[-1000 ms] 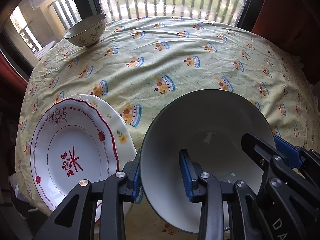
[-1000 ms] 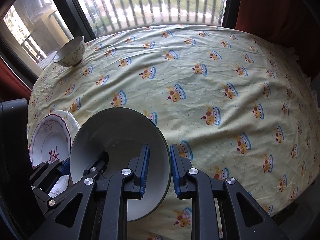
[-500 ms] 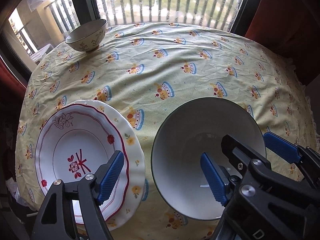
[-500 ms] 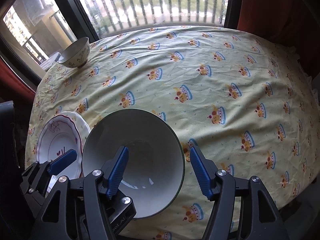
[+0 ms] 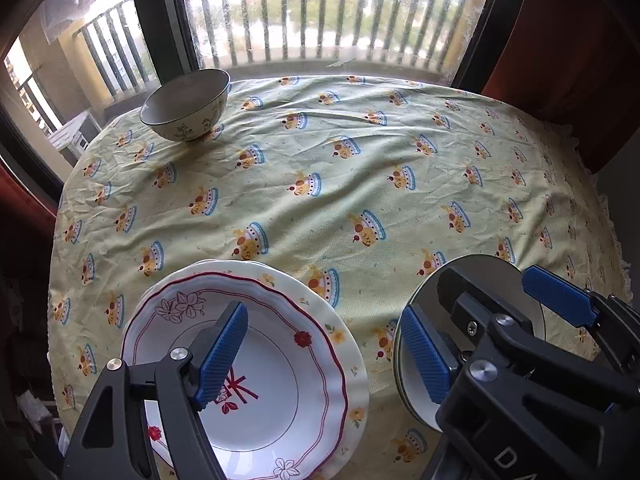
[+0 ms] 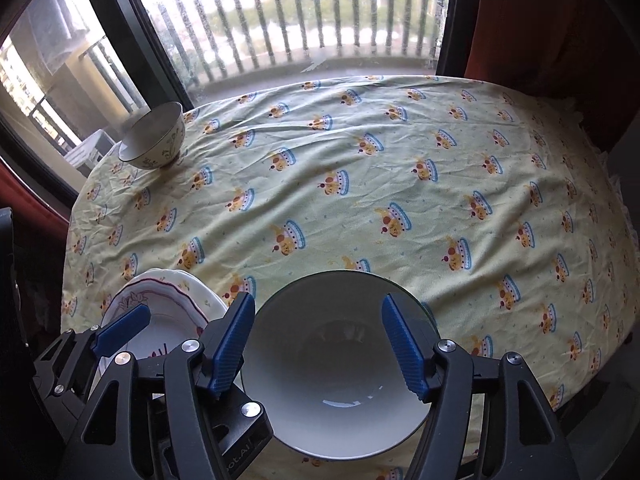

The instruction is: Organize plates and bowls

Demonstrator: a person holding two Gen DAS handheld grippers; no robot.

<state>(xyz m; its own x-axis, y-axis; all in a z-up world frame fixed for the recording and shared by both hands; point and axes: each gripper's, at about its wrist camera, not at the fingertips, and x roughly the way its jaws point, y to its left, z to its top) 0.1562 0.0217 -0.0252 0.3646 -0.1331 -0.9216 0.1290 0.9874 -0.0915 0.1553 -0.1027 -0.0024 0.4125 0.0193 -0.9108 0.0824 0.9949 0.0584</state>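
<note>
A large white bowl [image 6: 336,364] with a dark rim stands on the yellow tablecloth [image 5: 360,160] near the front edge. My right gripper [image 6: 316,346] hovers open above it, with the blue pads wide apart and clear of the rim. In the left wrist view the same bowl [image 5: 486,266] shows at the lower right, partly hidden by the gripper fingers. My left gripper [image 5: 322,354] is open, one finger over a red-patterned white plate [image 5: 280,400]. That plate lies on a cream scalloped plate [image 5: 344,344]. A small floral bowl [image 5: 186,106] sits at the far left corner.
The cloth with its crown print covers the whole round-edged table and hangs over the sides. Behind it is a window with a railing [image 5: 320,20], flanked by dark red curtains [image 5: 580,40]. The plate stack [image 6: 168,300] lies close to the left table edge.
Both grippers were shut on the large bowl's rim, then opened and let it go. They have since lifted and drawn back, and the left one has shifted left over the plates.
</note>
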